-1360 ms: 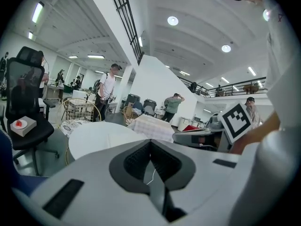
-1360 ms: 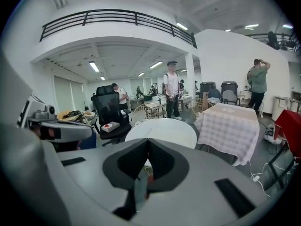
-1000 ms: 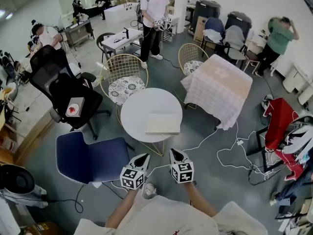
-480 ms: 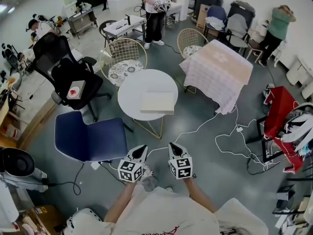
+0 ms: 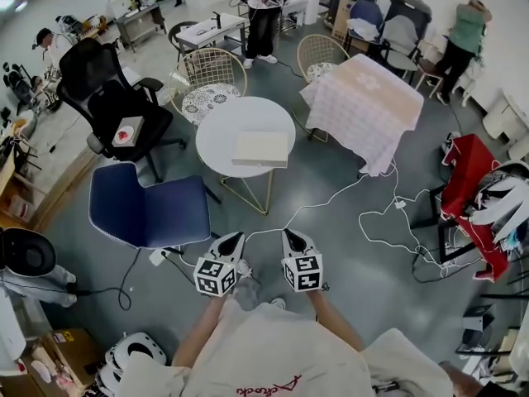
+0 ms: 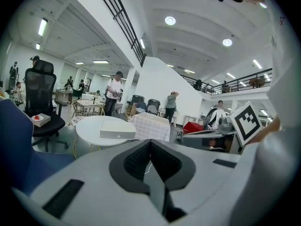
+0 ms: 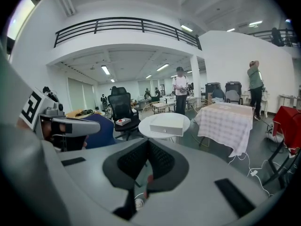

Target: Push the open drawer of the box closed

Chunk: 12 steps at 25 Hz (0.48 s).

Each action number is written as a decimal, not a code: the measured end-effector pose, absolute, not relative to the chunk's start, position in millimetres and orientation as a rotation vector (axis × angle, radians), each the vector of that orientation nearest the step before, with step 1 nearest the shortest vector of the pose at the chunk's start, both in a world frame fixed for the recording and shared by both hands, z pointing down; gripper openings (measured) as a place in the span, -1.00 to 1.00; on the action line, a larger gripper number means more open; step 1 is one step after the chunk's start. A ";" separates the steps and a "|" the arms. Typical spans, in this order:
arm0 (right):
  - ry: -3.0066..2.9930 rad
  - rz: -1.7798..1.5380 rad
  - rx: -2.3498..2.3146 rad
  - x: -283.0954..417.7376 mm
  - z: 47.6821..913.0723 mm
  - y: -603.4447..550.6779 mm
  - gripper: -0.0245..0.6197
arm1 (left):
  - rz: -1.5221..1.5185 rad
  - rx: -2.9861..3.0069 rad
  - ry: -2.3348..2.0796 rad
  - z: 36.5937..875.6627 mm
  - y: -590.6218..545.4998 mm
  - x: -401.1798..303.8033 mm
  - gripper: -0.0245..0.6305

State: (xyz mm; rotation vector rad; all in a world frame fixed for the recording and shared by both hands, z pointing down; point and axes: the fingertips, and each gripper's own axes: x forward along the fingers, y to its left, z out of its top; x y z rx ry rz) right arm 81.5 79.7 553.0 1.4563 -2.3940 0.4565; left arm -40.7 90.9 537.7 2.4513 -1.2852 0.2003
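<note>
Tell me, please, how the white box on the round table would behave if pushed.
The box looks flat and wide, so it probably will not tip. It rests on the smooth round table, so it may slide. Its straight edges suggest it is stiff.

A round white table (image 5: 216, 135) stands on the grey floor (image 5: 347, 259), far from the person and near the middle of the room. A flat cream box (image 5: 260, 149) lies on its right half. White cables (image 5: 376, 222) trail across the floor to the right.
</note>
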 end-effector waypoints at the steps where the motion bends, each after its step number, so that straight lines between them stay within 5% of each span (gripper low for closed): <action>1: -2.394 0.459 1.451 82.2 553.6 86.6 -0.88 | 0.200 2.450 -1.285 538.0 97.0 -39.0 -0.89; 12: -2.410 0.443 1.424 81.3 553.2 127.4 -0.88 | 0.195 2.463 -1.305 535.1 134.4 -38.7 -0.89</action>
